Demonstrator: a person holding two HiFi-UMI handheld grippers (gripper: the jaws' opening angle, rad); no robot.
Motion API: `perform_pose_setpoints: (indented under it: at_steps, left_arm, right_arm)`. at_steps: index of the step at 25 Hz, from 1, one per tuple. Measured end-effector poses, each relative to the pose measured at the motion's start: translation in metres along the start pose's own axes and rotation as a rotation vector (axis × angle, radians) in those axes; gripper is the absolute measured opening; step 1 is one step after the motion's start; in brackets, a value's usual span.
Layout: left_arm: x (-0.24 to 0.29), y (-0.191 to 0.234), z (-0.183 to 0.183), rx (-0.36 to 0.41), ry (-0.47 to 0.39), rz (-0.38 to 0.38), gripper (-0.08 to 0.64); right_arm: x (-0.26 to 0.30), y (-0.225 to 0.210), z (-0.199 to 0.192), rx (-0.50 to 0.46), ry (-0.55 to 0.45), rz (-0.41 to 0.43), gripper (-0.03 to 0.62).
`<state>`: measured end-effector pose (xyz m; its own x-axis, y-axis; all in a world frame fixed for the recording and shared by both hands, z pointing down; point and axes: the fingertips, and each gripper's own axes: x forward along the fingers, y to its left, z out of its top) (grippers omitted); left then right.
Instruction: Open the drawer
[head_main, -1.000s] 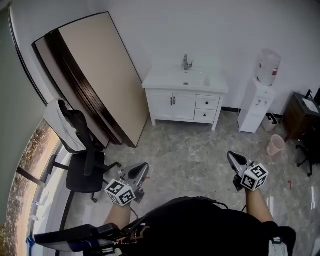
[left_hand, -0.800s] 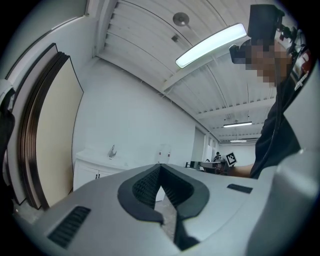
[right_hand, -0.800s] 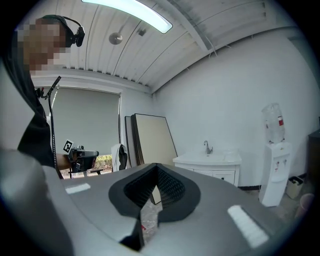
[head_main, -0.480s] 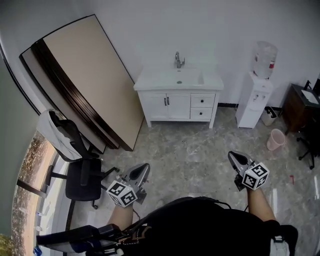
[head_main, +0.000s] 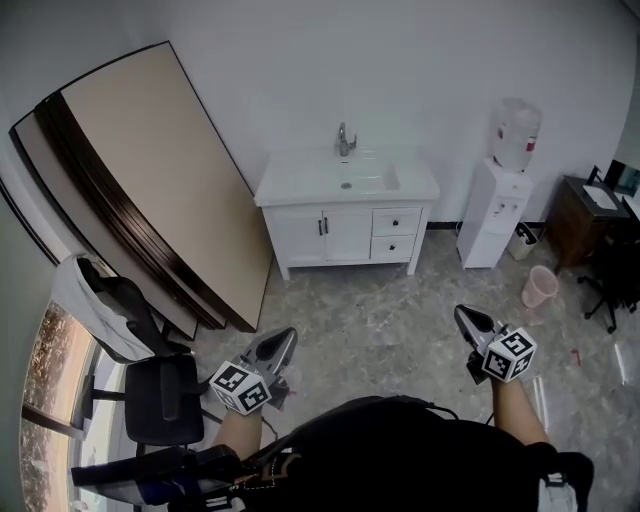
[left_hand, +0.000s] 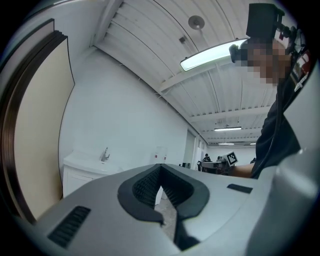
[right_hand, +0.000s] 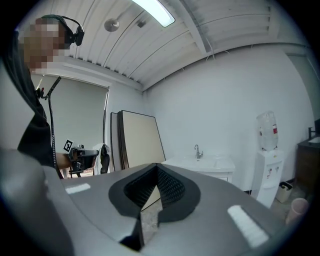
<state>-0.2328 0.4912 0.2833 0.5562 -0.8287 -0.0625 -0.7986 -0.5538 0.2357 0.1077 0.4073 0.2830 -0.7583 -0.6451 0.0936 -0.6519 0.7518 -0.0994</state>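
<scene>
The person's dark-clad body fills the bottom of the head view, with a gripper held out on each side. The left gripper (head_main: 284, 338) points ahead over the floor (head_main: 400, 310). In the left gripper view its ridged pads (left_hand: 147, 185) meet at the tip with nothing between them. The right gripper (head_main: 465, 318) is the same, its pads (right_hand: 170, 187) together at the tip and empty. Both point level towards the far wall rather than down, which reads as a carrying pose for an approach, not a reach. Closed, empty jaws suit walking, but they would likely need to part before taking a handle.

At the left edge of the floor, by the window (head_main: 45, 380), stands an office chair (head_main: 165, 395) with a pale garment (head_main: 95, 305) over its back, off to one side of the way ahead. Beyond it, large boards (head_main: 150, 170) lean against the left part of the far wall, seemingly parked out of the way.

Across open floor, well apart from both grippers, a white vanity (head_main: 290, 188) stands against the far wall with a tap (head_main: 344, 140) on top. Its front has two doors at left and, at right, an upper drawer (head_main: 396, 221) above a lower drawer (head_main: 393, 246). Both drawers look flush and shut, so the opening appears not yet begun. I cannot tell which drawer is meant. Right of the vanity stands a water dispenser (head_main: 492, 225), and a pink bin (head_main: 540, 287) sits near the floor's right edge.
</scene>
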Motion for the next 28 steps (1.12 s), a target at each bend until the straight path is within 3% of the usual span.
perform_pose_setpoints:
  at_steps: [6,14,21,28]
  left_arm:
    - [-0.022,0.079,0.012,-0.009,0.015,-0.011,-0.006]
    - [-0.032,0.151,0.011,-0.034,0.019,0.002,-0.006]
    - [-0.017,0.177,0.005,-0.053,0.037,0.051,-0.006]
    - [0.043,0.177,0.014,-0.019,0.01,0.128,-0.006]
  right_arm:
    - [0.072,0.032,0.0,0.004,0.013,-0.022,0.0]
    - [0.147,0.056,-0.001,-0.009,0.057,0.007,0.001]
    - [0.188,0.029,-0.003,0.0,0.064,0.043,0.0]
    - [0.225,-0.043,0.002,0.011,0.043,0.135,0.001]
